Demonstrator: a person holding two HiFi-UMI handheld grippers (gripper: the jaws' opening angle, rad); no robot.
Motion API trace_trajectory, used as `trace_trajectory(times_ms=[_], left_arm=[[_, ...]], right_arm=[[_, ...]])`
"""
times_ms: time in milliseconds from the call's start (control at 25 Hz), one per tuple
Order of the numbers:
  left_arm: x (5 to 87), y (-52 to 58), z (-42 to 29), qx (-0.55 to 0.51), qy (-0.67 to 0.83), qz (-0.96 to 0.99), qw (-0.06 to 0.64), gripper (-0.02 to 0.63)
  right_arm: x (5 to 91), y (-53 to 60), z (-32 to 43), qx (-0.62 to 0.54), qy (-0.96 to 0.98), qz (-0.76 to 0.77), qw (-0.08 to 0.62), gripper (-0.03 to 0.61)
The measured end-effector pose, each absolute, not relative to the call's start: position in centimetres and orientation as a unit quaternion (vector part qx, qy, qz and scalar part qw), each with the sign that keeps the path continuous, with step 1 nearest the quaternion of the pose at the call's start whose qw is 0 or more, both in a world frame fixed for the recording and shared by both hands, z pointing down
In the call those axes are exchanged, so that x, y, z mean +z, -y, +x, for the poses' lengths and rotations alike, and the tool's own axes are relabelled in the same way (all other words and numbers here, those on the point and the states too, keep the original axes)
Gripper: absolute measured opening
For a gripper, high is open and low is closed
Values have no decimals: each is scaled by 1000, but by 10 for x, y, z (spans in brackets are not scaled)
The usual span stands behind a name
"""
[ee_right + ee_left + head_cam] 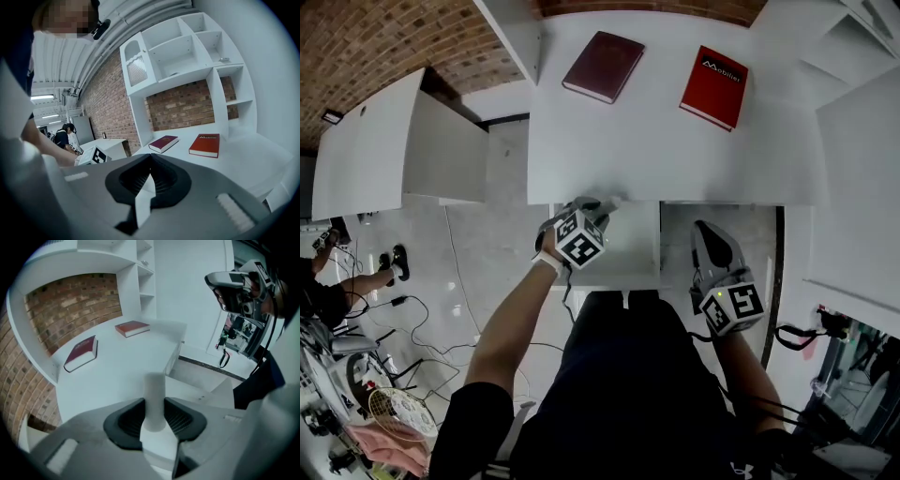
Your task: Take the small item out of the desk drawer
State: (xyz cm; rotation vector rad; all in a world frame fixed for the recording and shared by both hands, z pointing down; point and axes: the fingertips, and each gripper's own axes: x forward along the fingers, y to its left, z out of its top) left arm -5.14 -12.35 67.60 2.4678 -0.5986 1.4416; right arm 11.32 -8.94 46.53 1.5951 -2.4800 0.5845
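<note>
My left gripper point(594, 206) hangs over the front edge of the white desk point(675, 159), above the pulled-out white drawer point(628, 253). In the left gripper view its jaws point(154, 417) are shut on a small white cylindrical item point(154, 397) that stands up between the black pads. In the head view the item point(606, 200) shows only as a pale tip. My right gripper point(706, 231) is lower right, beside the drawer and apart from it. Its jaws point(150, 161) meet at the tips with nothing between them.
A maroon book point(603, 66) and a red book point(714, 86) lie on the desk's far half. White shelving point(187, 51) stands on a brick wall behind. A separate white table point(366, 150) is on the left, with cables point(412, 309) on the floor. A person point(63, 136) is far off.
</note>
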Motion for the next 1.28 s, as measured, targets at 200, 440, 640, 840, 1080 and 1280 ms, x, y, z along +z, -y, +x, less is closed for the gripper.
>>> trace_trajectory(times_ms=[200, 440, 640, 840, 1080, 1280], left_arm=[[660, 153, -51, 503, 216, 834, 70, 138], [678, 190, -59, 571, 210, 794, 6, 138], [694, 203, -67, 634, 187, 749, -42, 138], [706, 203, -63, 641, 182, 746, -23, 151], [700, 206, -59, 620, 205, 757, -12, 280], [669, 213, -62, 586, 250, 771, -19, 290]], right_arm=[[450, 88, 114, 181, 825, 533, 60, 3], [438, 82, 124, 168, 819, 546, 53, 3], [434, 73, 136, 168, 808, 563, 52, 3], [433, 68, 146, 170, 800, 574, 48, 3], [433, 74, 153, 170, 799, 575, 43, 3], [428, 85, 149, 164, 808, 565, 38, 3]])
